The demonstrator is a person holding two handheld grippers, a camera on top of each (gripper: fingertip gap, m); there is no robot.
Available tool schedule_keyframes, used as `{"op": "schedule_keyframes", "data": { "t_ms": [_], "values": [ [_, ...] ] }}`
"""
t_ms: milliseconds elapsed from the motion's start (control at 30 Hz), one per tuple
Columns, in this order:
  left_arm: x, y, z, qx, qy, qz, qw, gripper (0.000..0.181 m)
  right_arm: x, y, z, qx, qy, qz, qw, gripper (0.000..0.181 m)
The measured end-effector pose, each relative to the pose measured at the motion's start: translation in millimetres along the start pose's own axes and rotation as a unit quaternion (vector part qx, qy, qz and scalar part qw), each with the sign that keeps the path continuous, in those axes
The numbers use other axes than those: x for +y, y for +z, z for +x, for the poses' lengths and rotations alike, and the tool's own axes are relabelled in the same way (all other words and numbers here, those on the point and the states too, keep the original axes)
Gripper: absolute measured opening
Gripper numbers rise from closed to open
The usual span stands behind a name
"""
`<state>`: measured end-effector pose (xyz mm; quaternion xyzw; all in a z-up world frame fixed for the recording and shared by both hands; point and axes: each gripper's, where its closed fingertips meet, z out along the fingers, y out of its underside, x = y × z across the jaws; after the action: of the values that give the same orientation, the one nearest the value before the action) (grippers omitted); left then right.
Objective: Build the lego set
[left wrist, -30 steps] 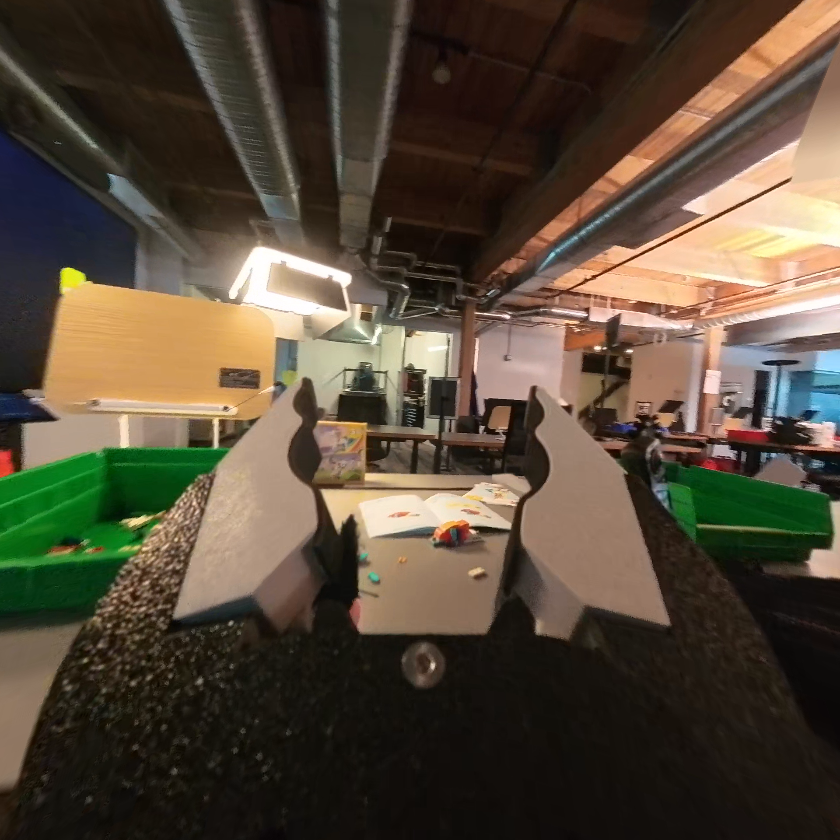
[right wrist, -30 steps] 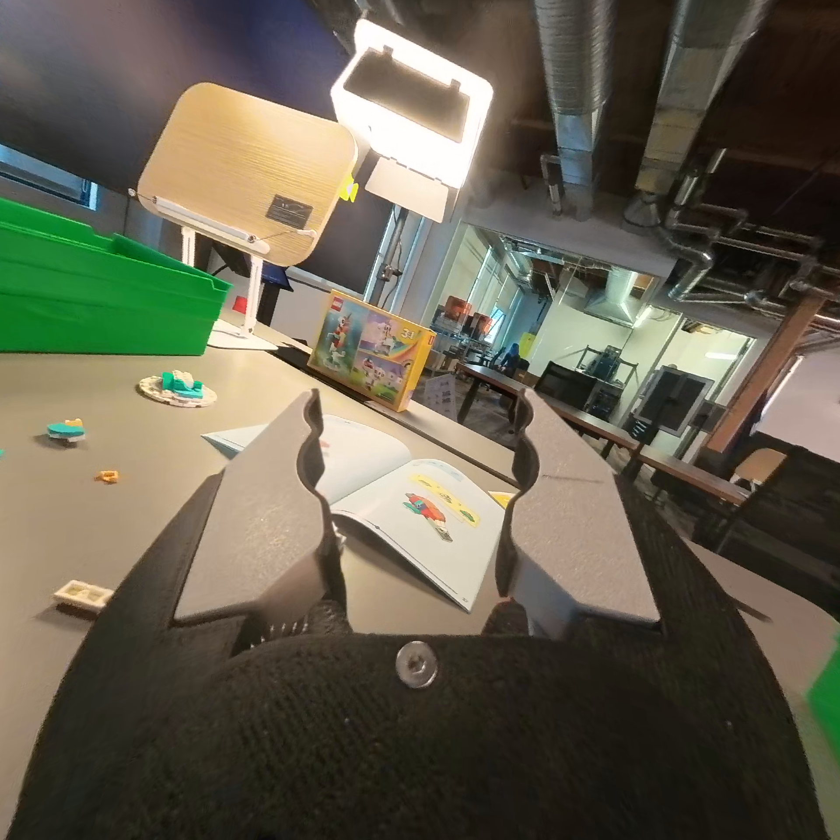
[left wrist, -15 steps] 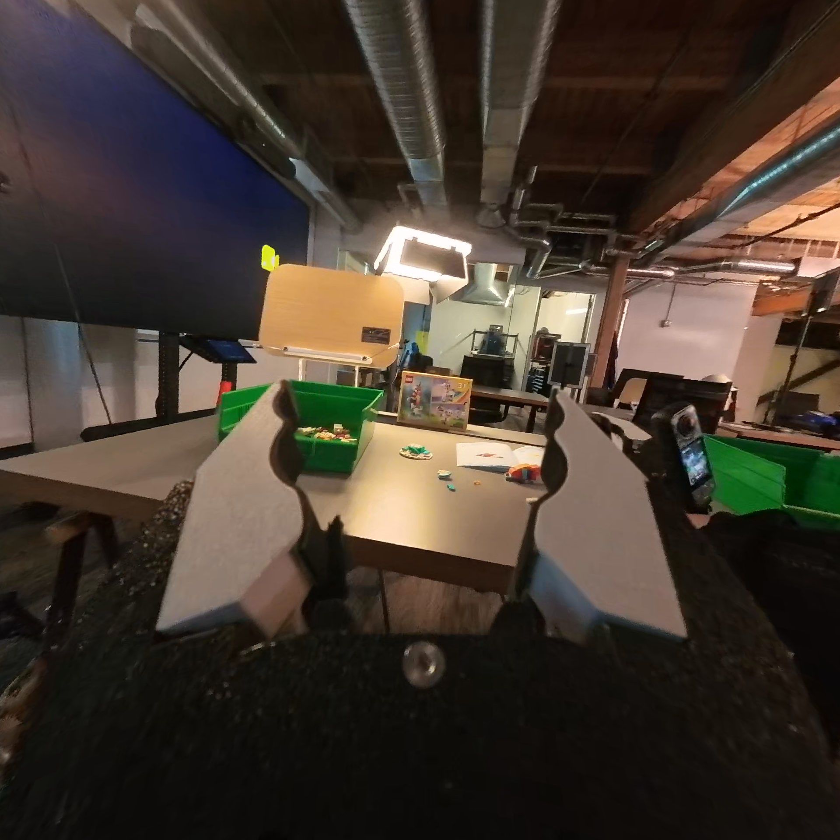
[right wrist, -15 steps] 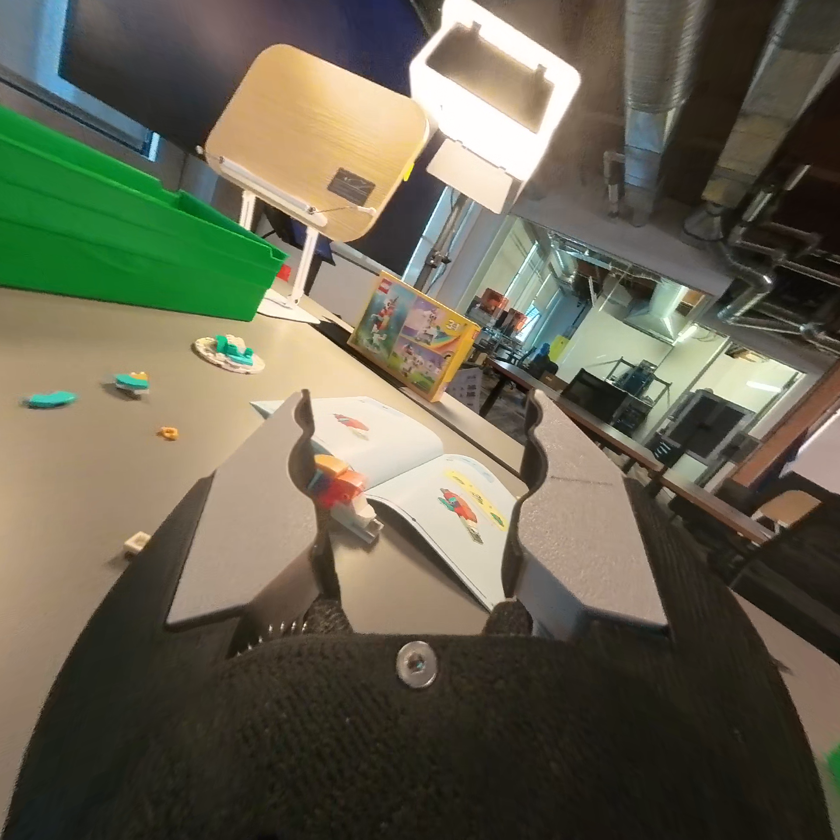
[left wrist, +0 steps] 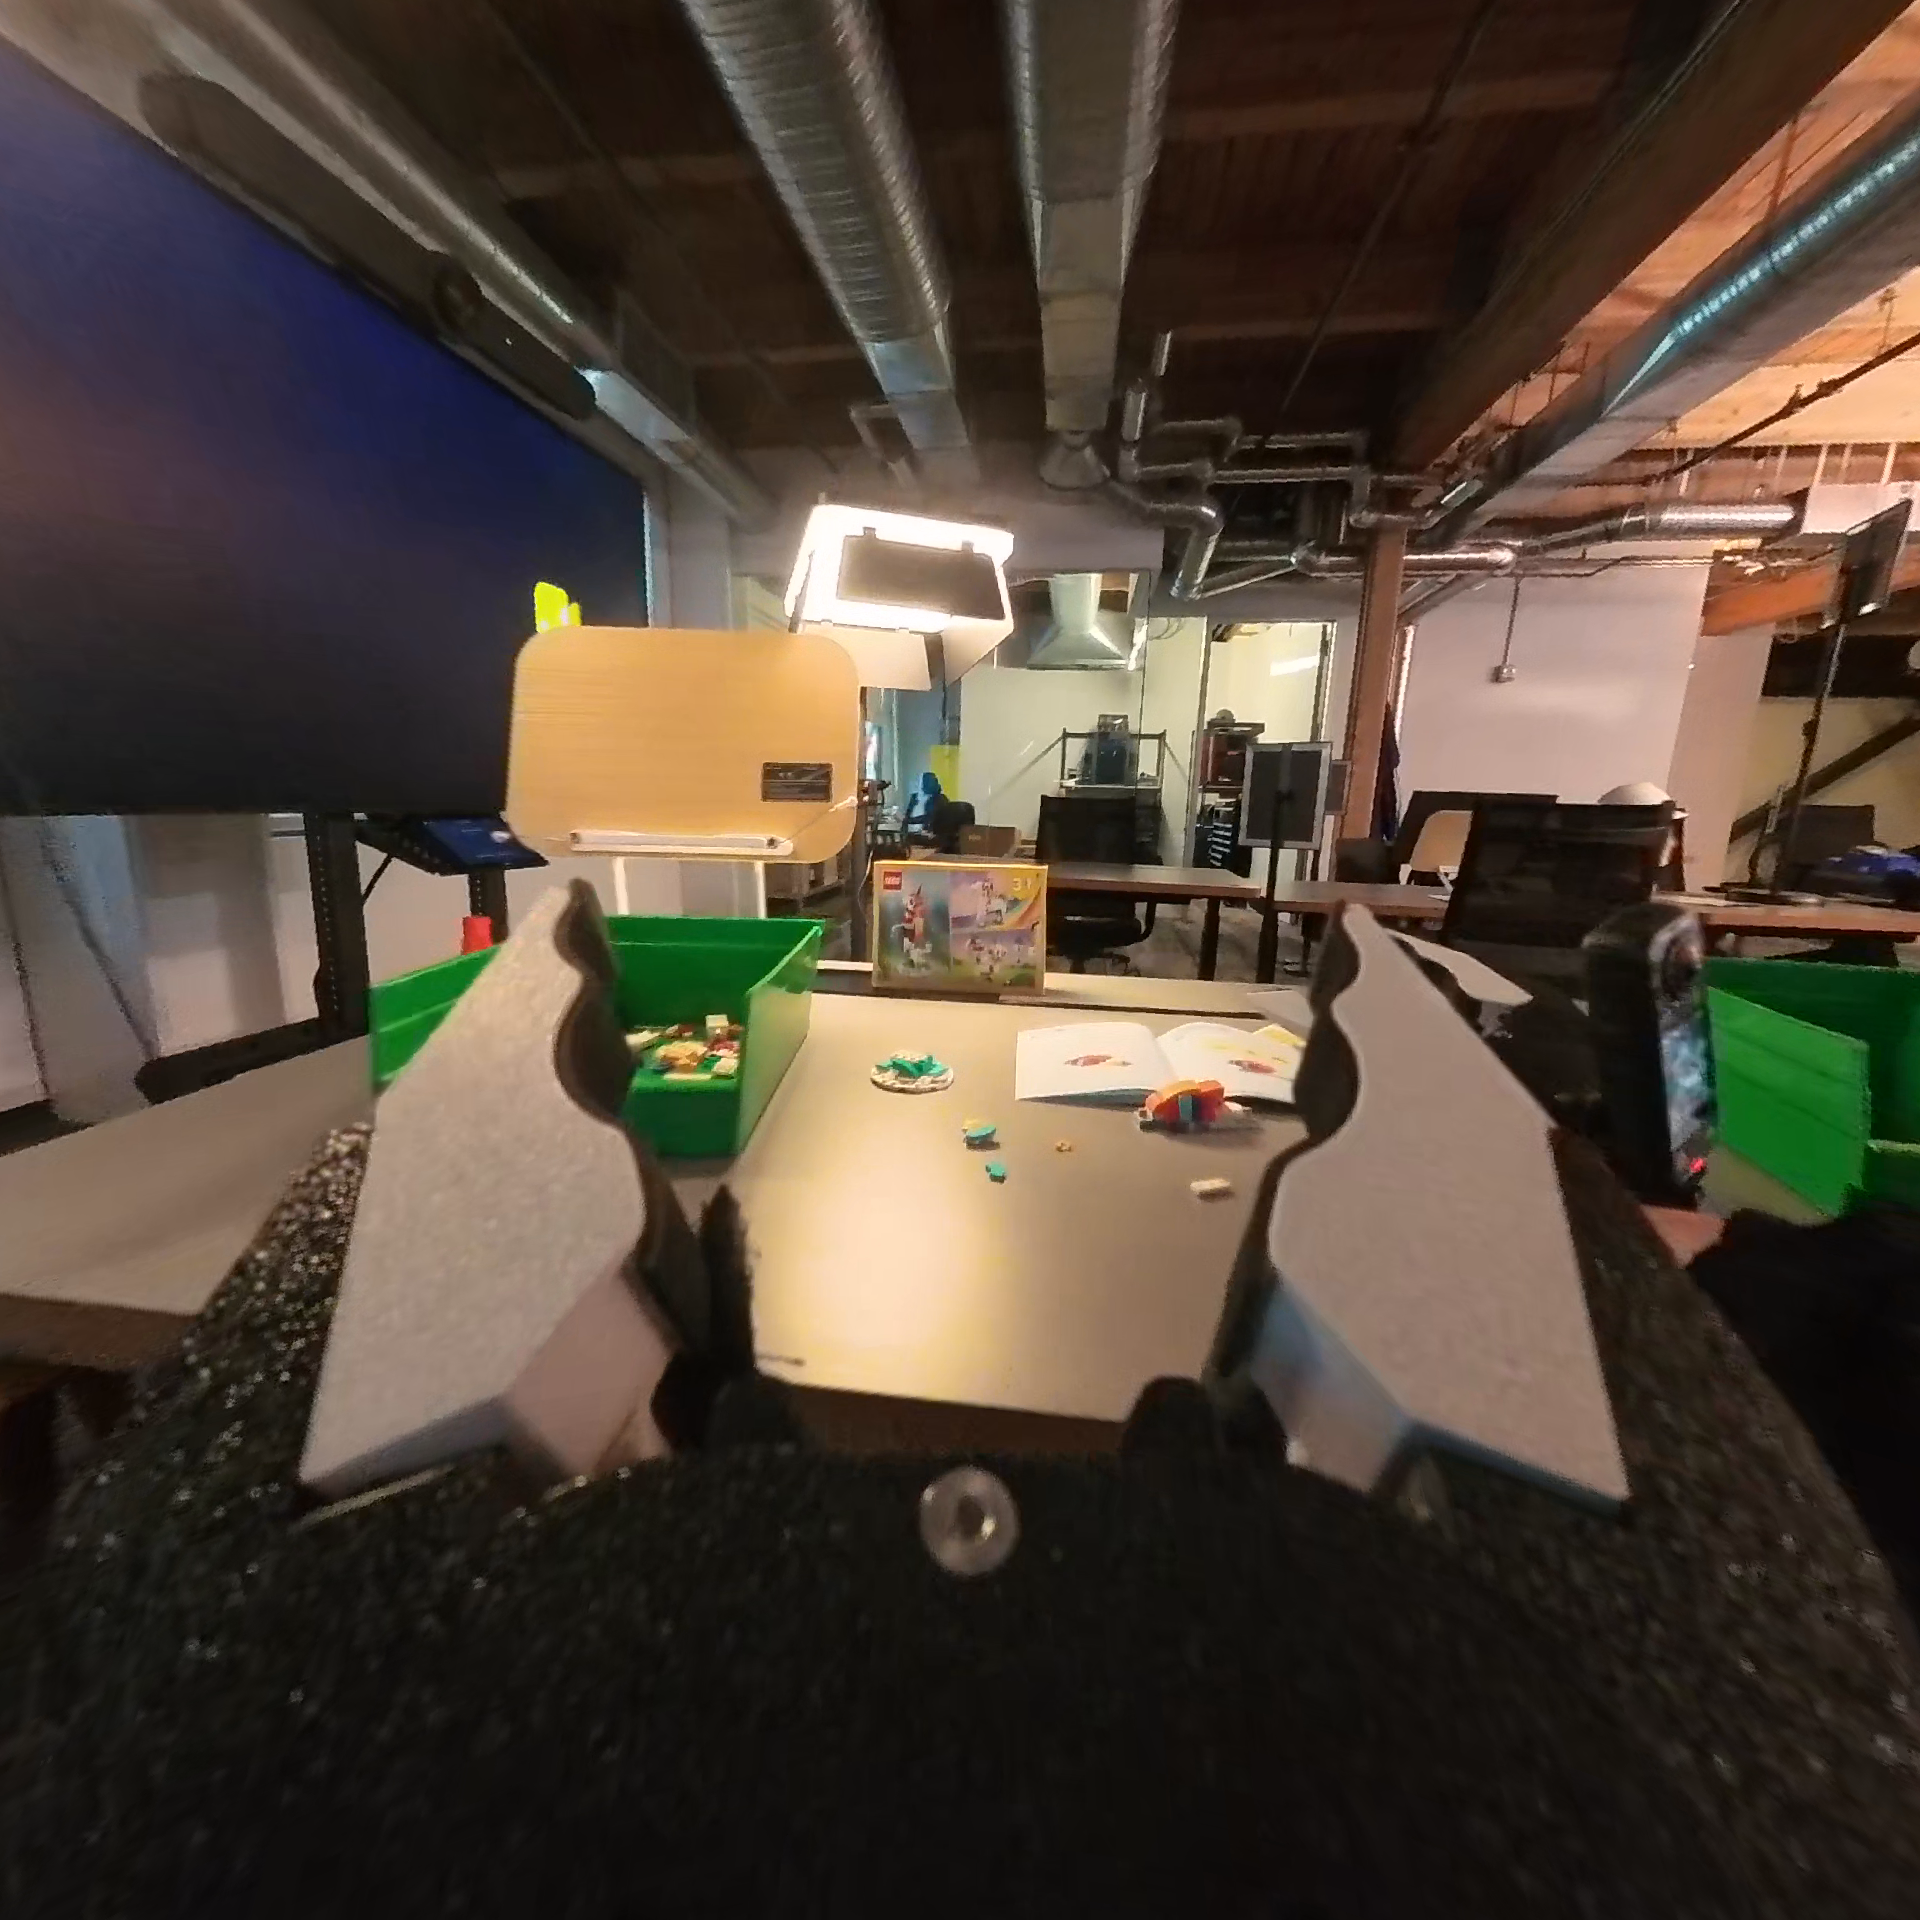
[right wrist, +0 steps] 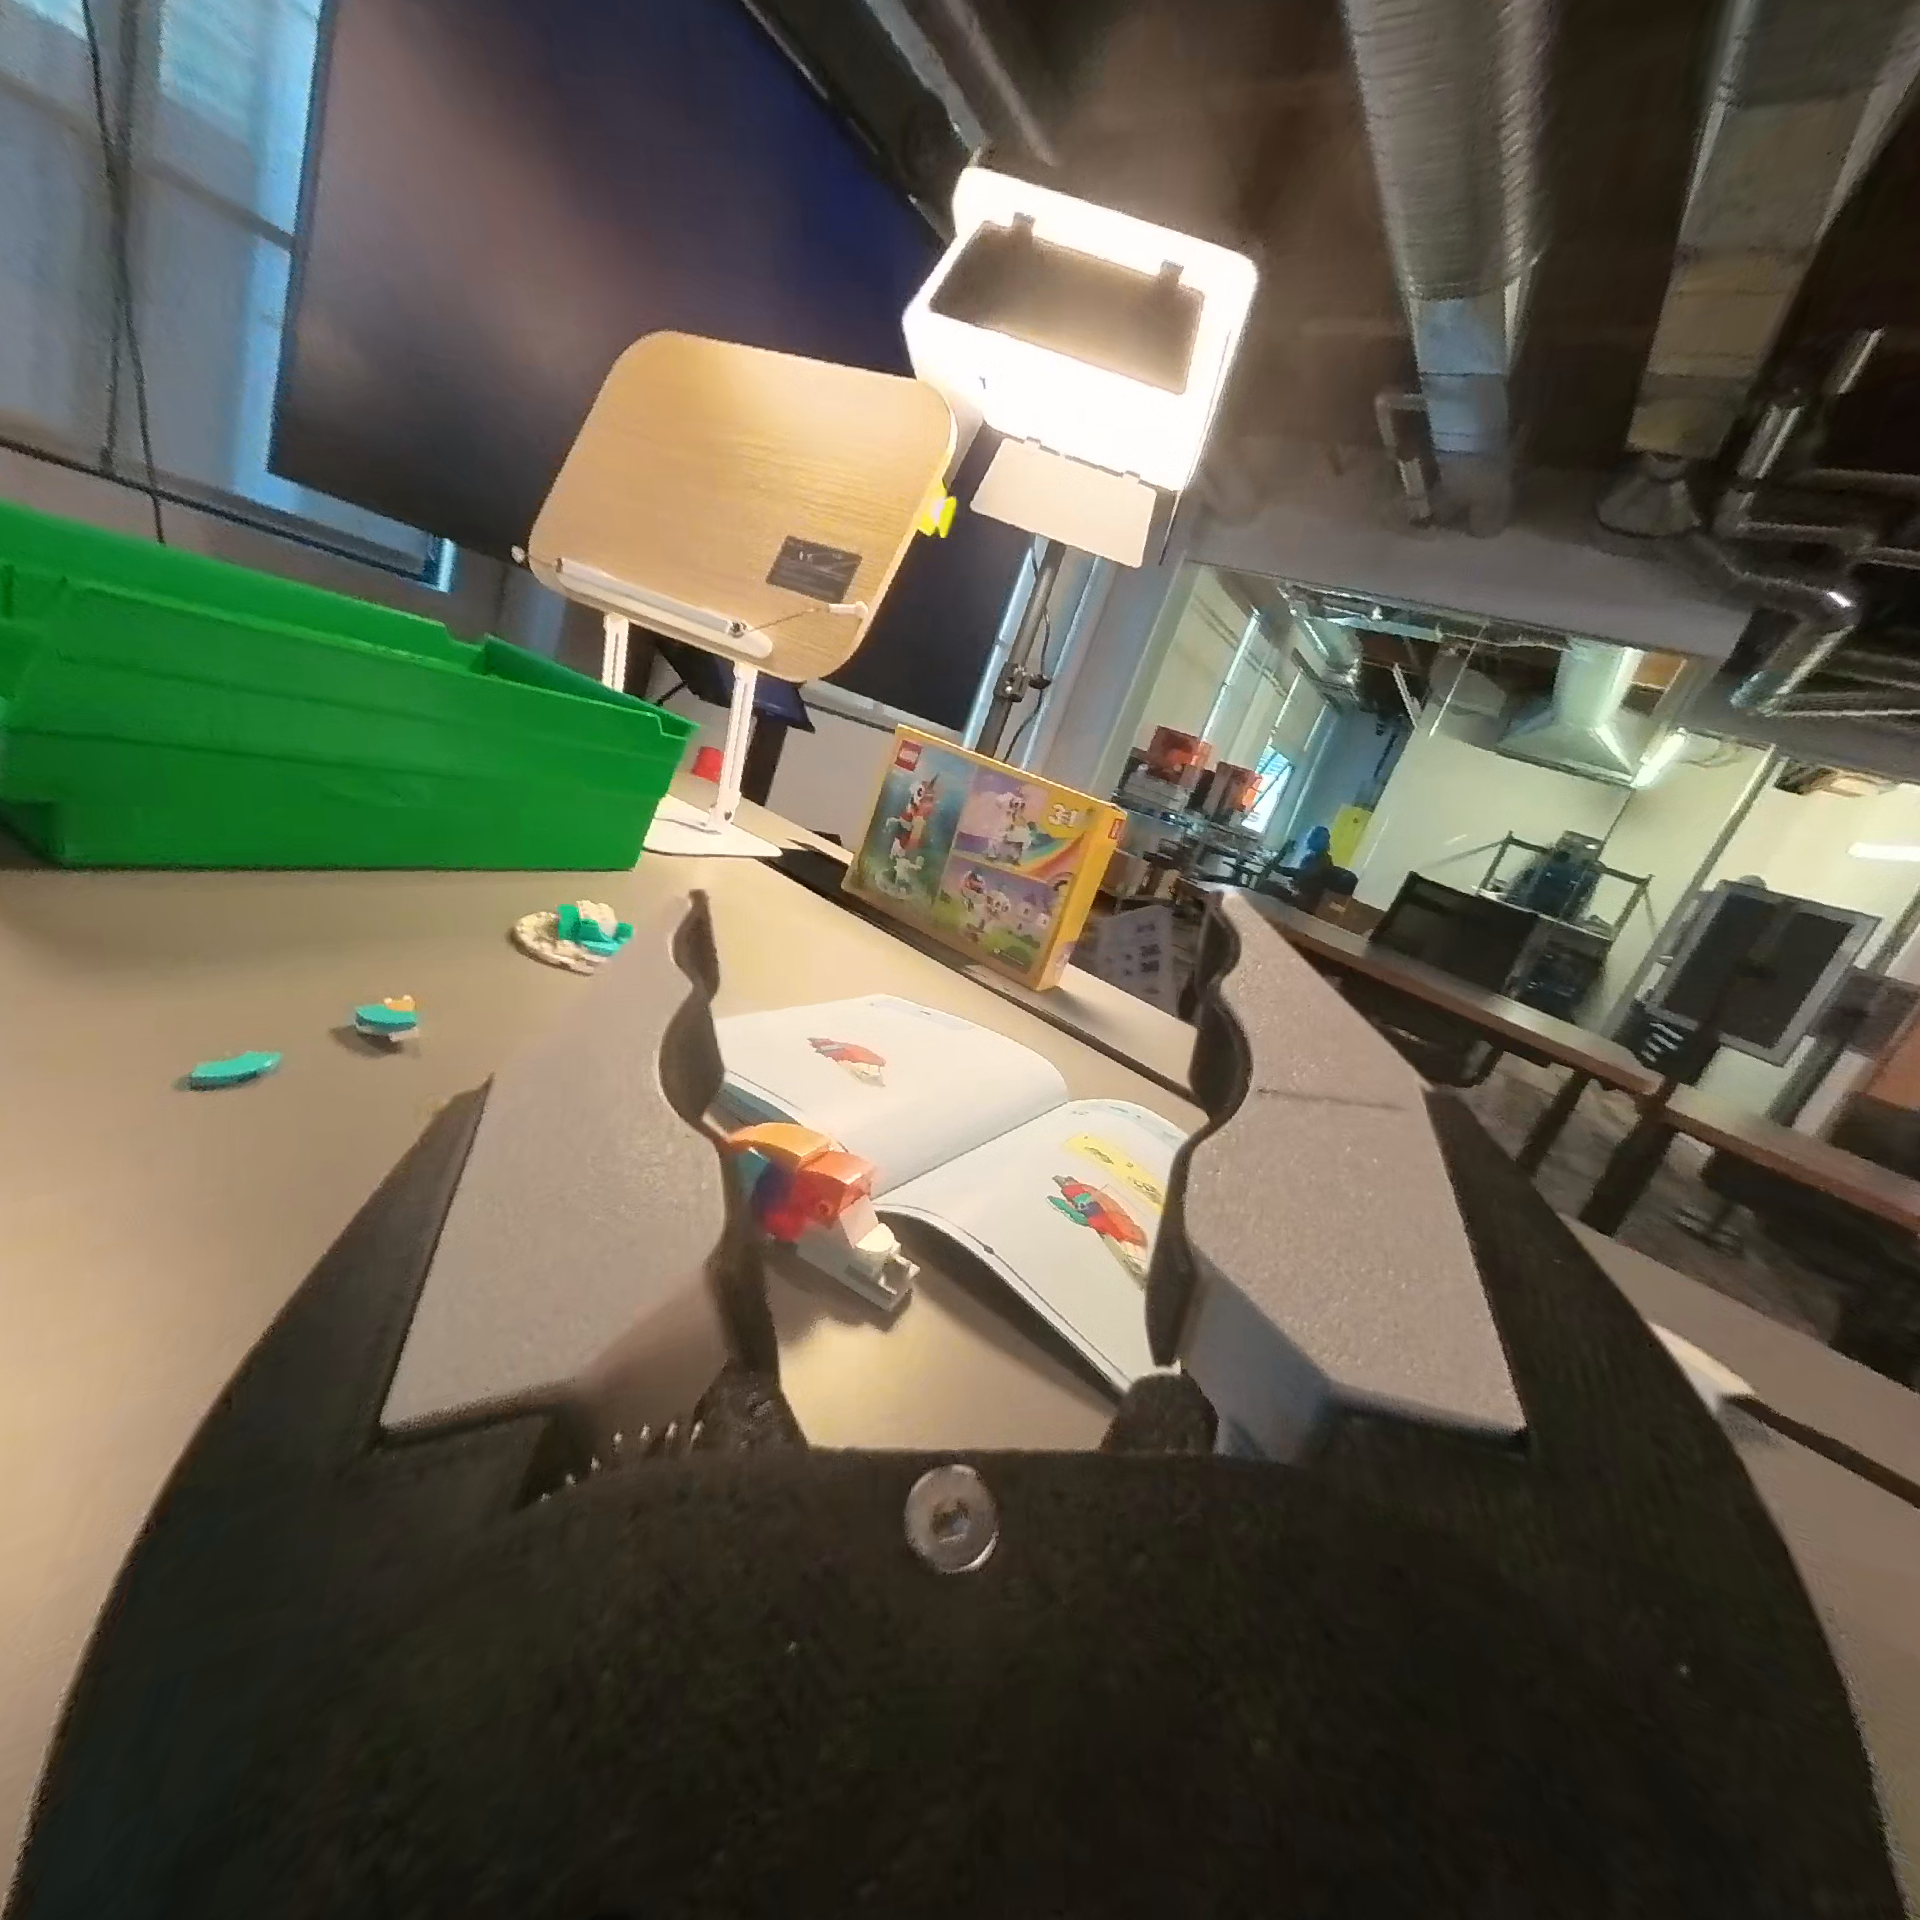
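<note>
A small red, orange and blue lego model [right wrist: 821, 1205] sits on the dark table by the open instruction booklet [right wrist: 935, 1081]; it also shows in the left wrist view [left wrist: 1195, 1103]. My right gripper [right wrist: 951, 935] is open and empty, low over the table just behind the model. My left gripper [left wrist: 956, 935] is open and empty, held back off the table's near edge. Loose teal pieces [left wrist: 982, 1132] [right wrist: 234, 1067], a round white plate with teal bricks [left wrist: 912, 1070] [right wrist: 574, 935] and a small cream piece [left wrist: 1210, 1188] lie on the table.
A green bin [left wrist: 727, 1039] with mixed bricks stands at the left, and shows in the right wrist view [right wrist: 312, 748]. Another green bin [left wrist: 1787, 1081] is at the right. The lego box [left wrist: 958, 937] [right wrist: 982, 868] and a wooden book stand [left wrist: 681, 743] stand at the back.
My left gripper has pulled back from over the table to beyond its near edge. My right gripper has drawn back and the model now shows between its fingers.
</note>
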<state>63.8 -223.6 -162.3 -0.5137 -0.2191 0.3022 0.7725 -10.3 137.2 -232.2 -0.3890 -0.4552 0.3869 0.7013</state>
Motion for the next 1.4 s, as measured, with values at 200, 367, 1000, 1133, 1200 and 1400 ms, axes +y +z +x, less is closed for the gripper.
{"op": "schedule_keyframes", "data": {
  "t_ms": [200, 367, 1000, 1133, 1200, 1400],
  "values": [
    [35, 42, 32, 0.042, -0.038, -0.014, 0.998, 0.135, -8, -2, -2, -0.017, 0.044, 0.025, 0.999, 0.092],
    [54, 73, 44, 0.066, -0.035, -0.005, 0.997, 0.134, -12, 2, -13, -0.039, 0.063, 0.036, 0.997, 0.091],
    [57, 184, -23, 0.057, -0.078, -0.060, 0.994, 0.137, -5, 7, -36, -0.081, 0.082, -0.006, 0.993, 0.089],
    [14, 210, -28, 0.057, -0.058, -0.066, 0.994, 0.137, -13, 11, 0, -0.023, 0.153, -0.048, 0.987, 0.089],
    [-16, 222, -26, 0.063, -0.055, -0.059, 0.995, 0.137, -31, 16, 12, -0.022, 0.147, -0.053, 0.987, 0.089],
    [-109, 254, -2, 0.097, -0.058, -0.013, 0.994, 0.141, -120, 29, 31, -0.154, 0.261, -0.006, 0.953, 0.077]
  ]
}}
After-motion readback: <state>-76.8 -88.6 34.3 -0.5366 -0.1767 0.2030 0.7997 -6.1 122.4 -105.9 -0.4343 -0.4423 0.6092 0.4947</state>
